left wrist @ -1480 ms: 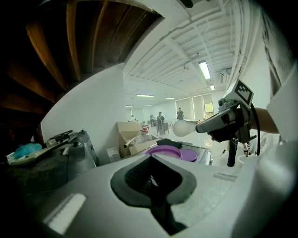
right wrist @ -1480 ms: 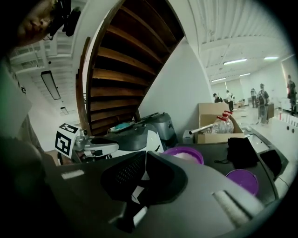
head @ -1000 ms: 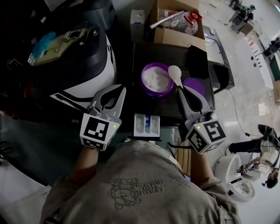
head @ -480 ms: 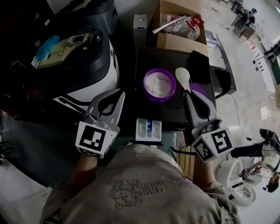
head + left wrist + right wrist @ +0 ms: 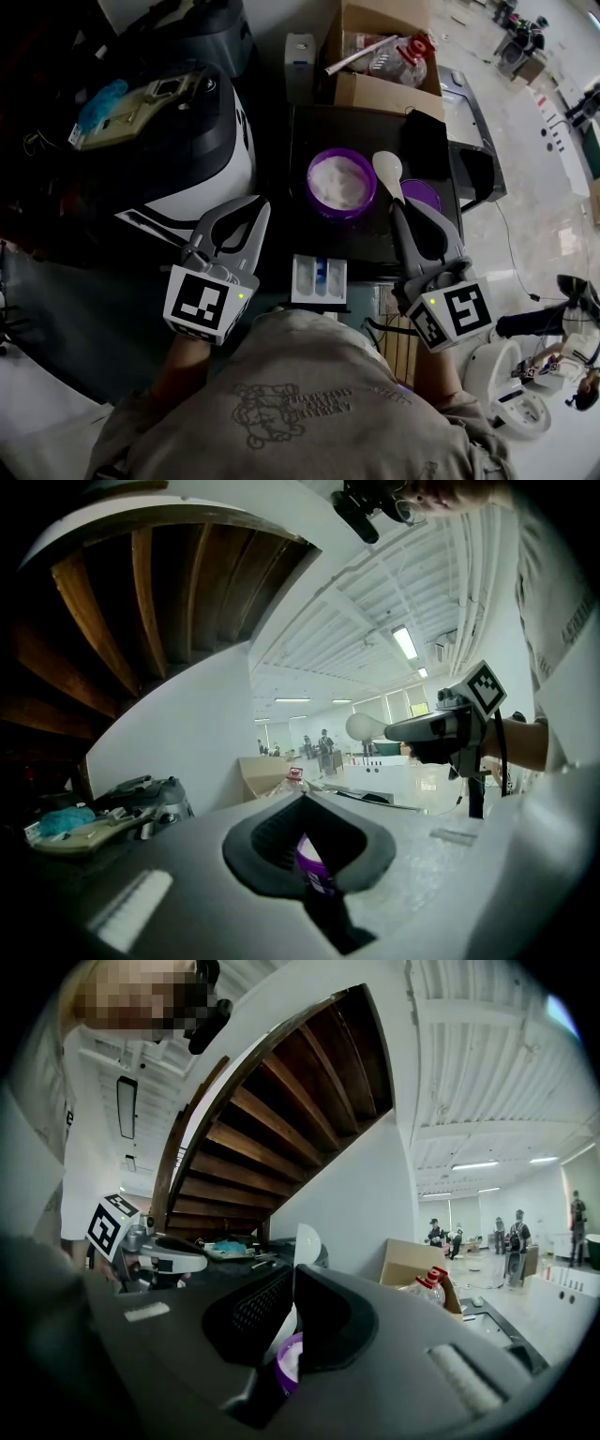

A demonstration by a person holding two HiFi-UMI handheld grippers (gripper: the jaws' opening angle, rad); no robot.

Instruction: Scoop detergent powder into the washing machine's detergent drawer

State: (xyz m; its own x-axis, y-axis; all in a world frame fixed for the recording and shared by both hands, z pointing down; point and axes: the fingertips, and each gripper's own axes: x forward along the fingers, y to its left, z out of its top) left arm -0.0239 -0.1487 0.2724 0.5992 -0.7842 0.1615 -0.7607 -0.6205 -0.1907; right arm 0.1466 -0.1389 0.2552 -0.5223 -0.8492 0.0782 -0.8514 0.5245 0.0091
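The dark washer top (image 5: pixel 317 131) carries a purple tub (image 5: pixel 339 213) of white powder (image 5: pixel 339 180) at its middle, a purple lid (image 5: pixel 427 193) just right of it, and a black box (image 5: pixel 427 141) at far right.

Tub (image 5: pixel 313 187): purple plastic, smooth, faint sheen on the rim. Powder (image 5: pixel 338 178): white, matt, fine-grained.
Spoon (image 5: pixel 387 169): white plastic, smooth, glossy.
Machine top (image 5: pixel 309 141): dark glossy panel, probably plastic; the view is too dim to be sure.
Drawer (image 5: pixel 319 278): white moulded plastic with a blue insert.
Left gripper (image 5: pixel 260 202), right gripper (image 5: pixel 396 202): grey matt plastic shells; pads (image 5: pixel 258 1312) black, ribbed.
Box (image 5: pixel 375 86): brown cardboard, matt.
Shirt (image 5: pixel 300 394): soft cloth with a dull print.
Stair underside (image 5: pixel 267 1115): dark wood.
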